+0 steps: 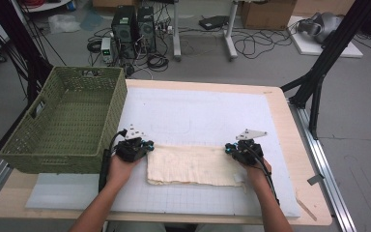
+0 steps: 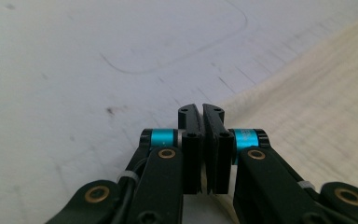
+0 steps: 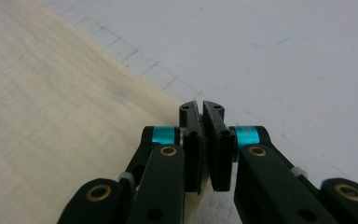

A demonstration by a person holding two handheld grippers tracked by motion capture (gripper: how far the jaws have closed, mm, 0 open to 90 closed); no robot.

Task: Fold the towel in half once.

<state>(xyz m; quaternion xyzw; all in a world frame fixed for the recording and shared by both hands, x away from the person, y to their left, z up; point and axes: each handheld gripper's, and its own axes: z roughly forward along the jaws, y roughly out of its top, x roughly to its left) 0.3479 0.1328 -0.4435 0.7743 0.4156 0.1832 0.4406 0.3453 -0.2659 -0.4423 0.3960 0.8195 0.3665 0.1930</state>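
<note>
Cream rectangular cloth (image 1: 193, 166), folded into a long band, lay flat near the worktop's (image 1: 299, 145) front edge. Left tongs (image 1: 147, 145) pinched its far-left corner, right tongs (image 1: 228, 148) its far-right corner. Likely another fold remained, then green wicker basket (image 1: 63, 121) at the left edge.

cream cloth (image 1: 193, 165), folded, flat on mat
</note>
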